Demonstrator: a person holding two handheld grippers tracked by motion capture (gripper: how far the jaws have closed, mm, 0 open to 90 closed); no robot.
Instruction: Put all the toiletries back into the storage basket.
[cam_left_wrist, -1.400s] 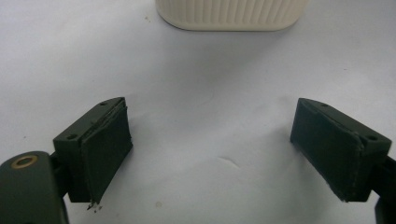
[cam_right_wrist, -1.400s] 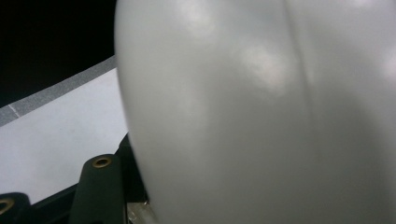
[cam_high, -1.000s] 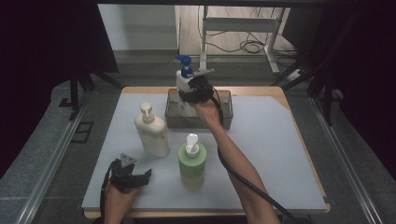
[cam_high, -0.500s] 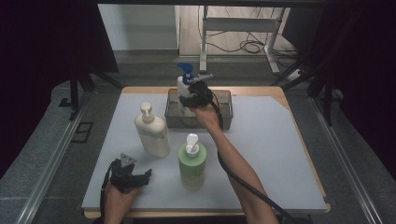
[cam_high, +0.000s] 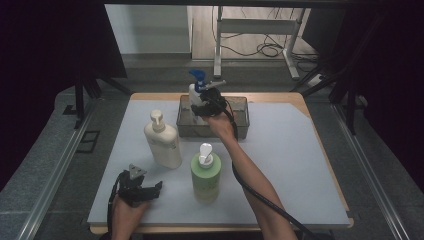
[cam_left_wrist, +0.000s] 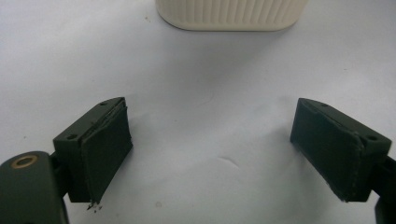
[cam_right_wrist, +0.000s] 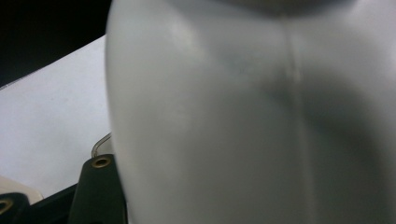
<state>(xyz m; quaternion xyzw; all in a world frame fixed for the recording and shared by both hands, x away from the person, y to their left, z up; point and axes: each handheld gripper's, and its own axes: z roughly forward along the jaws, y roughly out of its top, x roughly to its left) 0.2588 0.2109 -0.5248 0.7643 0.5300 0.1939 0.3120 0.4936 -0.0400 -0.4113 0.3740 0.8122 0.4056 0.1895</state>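
White plastic pressed close against the right gripper's (cam_high: 201, 102) camera — its jaws were clamped on the white spray bottle (cam_high: 195, 94) with the blue trigger head, which I held over the left end of the clear bin (cam_high: 239, 114) at the table's (cam_high: 300, 165) far edge. My left gripper (cam_high: 150, 190) sat low at the near left — jaws wide apart, nothing between them, facing the base of the cream pump bottle (cam_high: 162, 140). The green pump bottle (cam_high: 205, 172) stood just right of it.
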